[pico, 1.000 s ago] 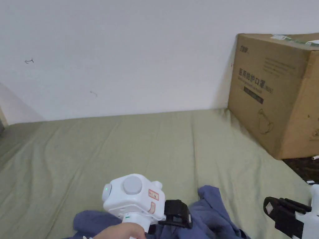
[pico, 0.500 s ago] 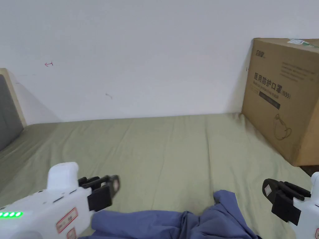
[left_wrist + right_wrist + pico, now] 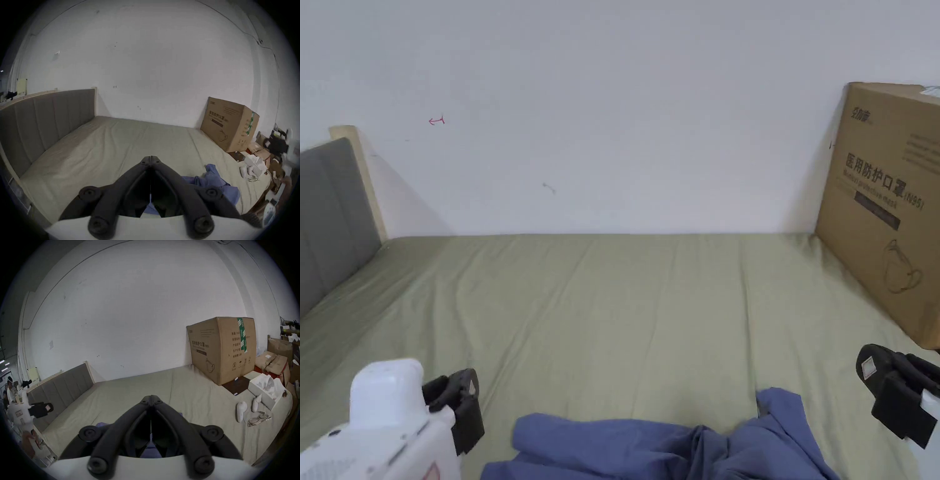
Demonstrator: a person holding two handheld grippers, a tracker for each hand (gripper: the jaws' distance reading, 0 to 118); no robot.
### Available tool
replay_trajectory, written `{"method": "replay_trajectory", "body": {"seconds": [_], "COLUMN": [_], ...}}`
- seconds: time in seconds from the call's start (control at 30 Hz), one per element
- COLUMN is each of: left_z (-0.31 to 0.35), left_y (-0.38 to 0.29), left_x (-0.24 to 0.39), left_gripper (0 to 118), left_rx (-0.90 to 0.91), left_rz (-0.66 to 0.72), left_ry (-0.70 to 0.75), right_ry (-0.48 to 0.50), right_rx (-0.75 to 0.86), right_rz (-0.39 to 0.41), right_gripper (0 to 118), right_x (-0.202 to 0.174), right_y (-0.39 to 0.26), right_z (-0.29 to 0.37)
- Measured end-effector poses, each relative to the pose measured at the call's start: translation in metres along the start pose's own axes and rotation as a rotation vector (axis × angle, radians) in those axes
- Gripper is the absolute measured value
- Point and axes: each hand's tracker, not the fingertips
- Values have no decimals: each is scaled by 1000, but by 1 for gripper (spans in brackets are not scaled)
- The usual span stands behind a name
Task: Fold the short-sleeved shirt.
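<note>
We are looking at a storeroom-like space serving as a mock bedroom: a bed (image 3: pixel 625 294) with a padded headboard (image 3: pixel 47 113) is standing against a bare wall (image 3: pixel 612 94), with cardboard boxes (image 3: pixel 222 350) piling up beside it.

Blue shirt (image 3: pixel 675 447) crumpled; on green bedsheet (image 3: pixel 625 300)
</note>
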Motion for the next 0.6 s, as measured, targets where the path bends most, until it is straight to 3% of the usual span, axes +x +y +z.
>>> {"method": "replay_trajectory", "body": {"seconds": [0.2,0.27,0.3,0.33,0.37,0.4,0.6], "left_z": [-169,-211,-229,-246,-256,-268,-307], "left_y": [-5,-21,-29,-38,-51,-60,-119], "left_x": [-43,-43,-41,-39,-35,-34,-16], "left_gripper": [2,59,76,76,111,118,113], "left_rx": [-638,-718,-725,-748,-771,-785,-949], "left_rz": [229,147,86,35,9,-3,-34], "left_ry": [-114,-40,25,40,17,-11,-96], "right_ry": [26,30,28,22,16,10,-23], "right_rx": [-72,-98,-112,-127,-139,-152,-234], "right_rz": [60,69,72,73,73,71,42], "right_gripper": [0,0,0,0,0,0,0], "right_x": [3,7,9,12,14,18,40], "right_y": [-5,-9,-12,-15,-18,-21,-38], "right_z": [-12,-19,-23,-28,-32,-36,-70]}}
